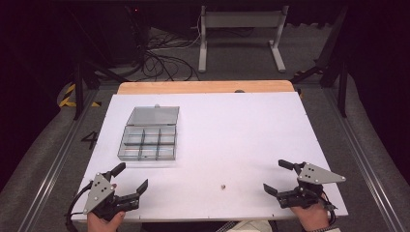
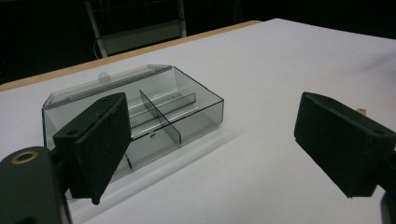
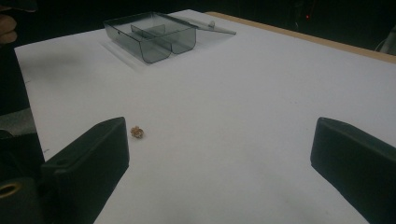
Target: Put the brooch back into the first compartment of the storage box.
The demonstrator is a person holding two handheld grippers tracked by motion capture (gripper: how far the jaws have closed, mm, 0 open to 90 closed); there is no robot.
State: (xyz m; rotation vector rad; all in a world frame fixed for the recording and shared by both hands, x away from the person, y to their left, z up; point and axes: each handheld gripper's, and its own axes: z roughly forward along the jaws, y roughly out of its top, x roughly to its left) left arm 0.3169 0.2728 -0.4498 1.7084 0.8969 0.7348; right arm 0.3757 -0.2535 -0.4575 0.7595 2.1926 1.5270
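Hovering both grippers, left and right, fingers wide and empty, I should straddle the tiny bead squarely before pinching, near the compartment box.

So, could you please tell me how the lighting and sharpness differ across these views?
High view: white table bright, surroundings dark. Left gripper view: dim, clear box fairly sharp, left gripper jaws soft. Right gripper view: dim and bluish, small bead blurry.

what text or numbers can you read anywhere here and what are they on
"4": a dark numeral on the grey floor left of the white table.
None on the clear smoky plastic compartment box, the small tan nugget-like piece, or either gripper.
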